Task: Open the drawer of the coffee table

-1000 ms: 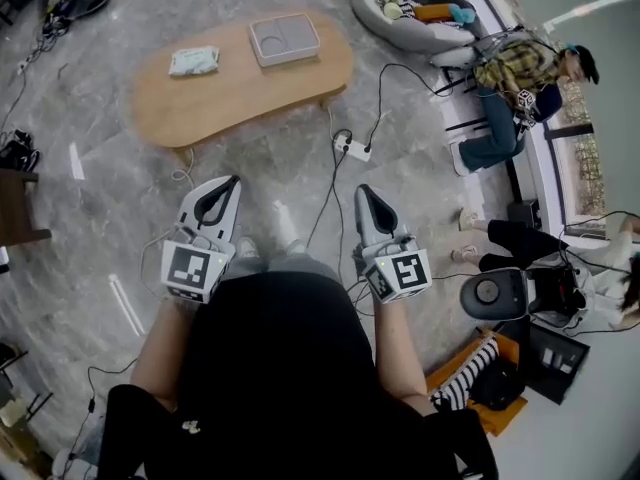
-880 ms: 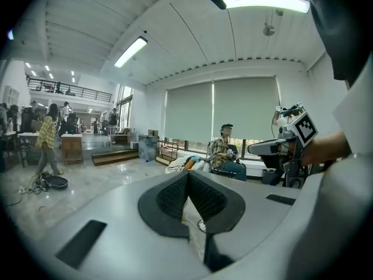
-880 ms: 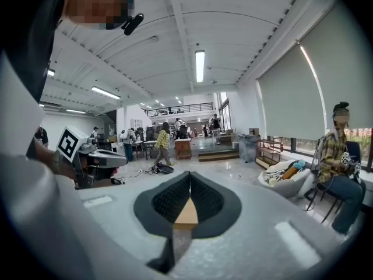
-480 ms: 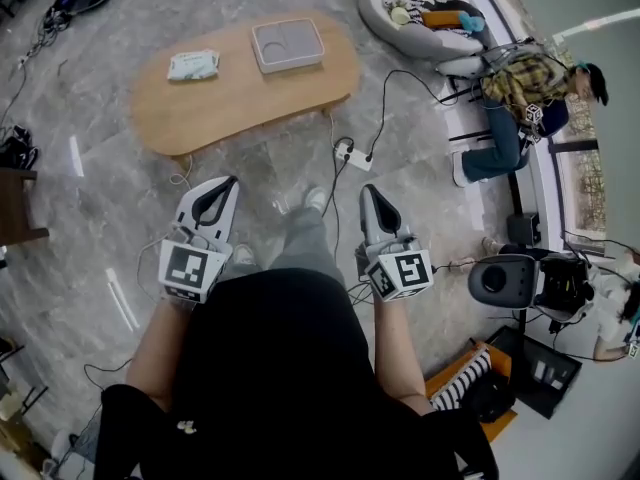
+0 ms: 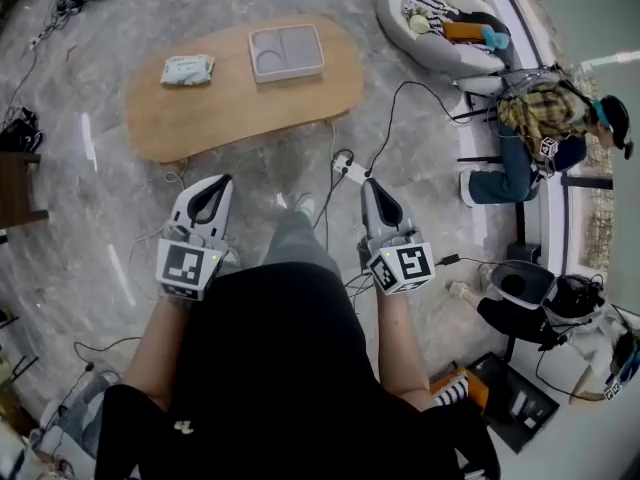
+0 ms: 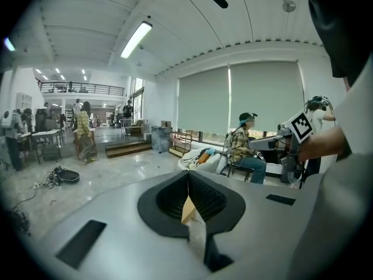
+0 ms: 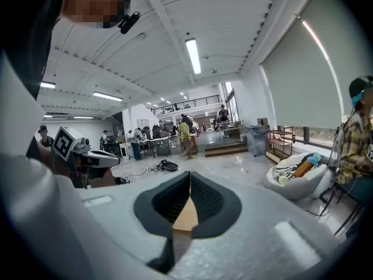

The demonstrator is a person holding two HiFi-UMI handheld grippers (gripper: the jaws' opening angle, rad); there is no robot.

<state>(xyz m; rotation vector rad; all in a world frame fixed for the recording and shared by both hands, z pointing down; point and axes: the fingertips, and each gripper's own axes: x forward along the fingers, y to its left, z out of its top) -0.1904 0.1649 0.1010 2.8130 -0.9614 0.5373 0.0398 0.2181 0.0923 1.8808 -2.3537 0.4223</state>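
Ahead of the person, across a stretch of grey marbled floor (image 5: pixel 120 218), stands the wooden coffee table (image 5: pixel 230 113), a low kidney-shaped top seen from steeply above. On it lie a pack of wipes (image 5: pixel 187 69) and, just to its right, a grey two-part tray (image 5: pixel 286 51), the two apart from each other. From this angle the table's drawer cannot be made out; probably it sits under the top's edge.

The left gripper (image 5: pixel 212 196) and right gripper (image 5: pixel 375 200) are held out side by side in front of the person's black top, both well short of the table and pointing towards it. Each gripper's own view shows its ribbed black pads pressed together with nothing pinched between them.

A white power strip (image 5: pixel 350 168) with trailing cables lies on the floor between the right gripper and the table. Off to the right are a beanbag (image 5: pixel 430 38) and a seated person in a plaid shirt (image 5: pixel 535 113).
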